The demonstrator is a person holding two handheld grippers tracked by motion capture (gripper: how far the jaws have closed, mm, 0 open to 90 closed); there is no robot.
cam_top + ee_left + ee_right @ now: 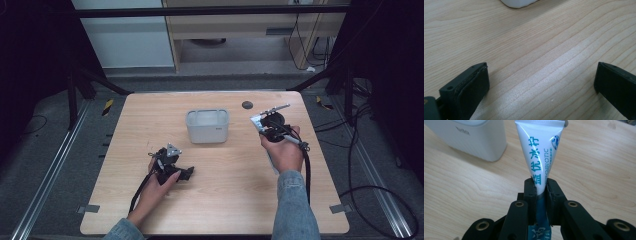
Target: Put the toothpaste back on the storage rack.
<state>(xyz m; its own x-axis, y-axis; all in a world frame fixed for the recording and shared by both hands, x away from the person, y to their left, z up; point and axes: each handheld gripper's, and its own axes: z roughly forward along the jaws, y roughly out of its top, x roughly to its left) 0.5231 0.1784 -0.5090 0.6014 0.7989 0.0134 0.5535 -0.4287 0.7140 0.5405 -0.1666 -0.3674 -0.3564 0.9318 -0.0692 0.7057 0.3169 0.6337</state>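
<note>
A white toothpaste tube (539, 150) with teal lettering is pinched between the pads of my right gripper (541, 187), its flat crimped end pointing away from the camera. In the high view my right gripper (264, 126) holds the tube (257, 121) above the table, right of a white bin (208, 126). The same bin (471, 137) stands at the upper left in the right gripper view. My left gripper (186, 173) rests low over the table's front left, and its jaws stand wide apart over bare wood, one pad (475, 86) at left, nothing between them.
The wooden table (220, 200) has a dark round grommet (247, 105) near its back edge. A corner of the white bin (517, 3) shows at the top of the left gripper view. Black frame legs and cables lie on the floor around the table.
</note>
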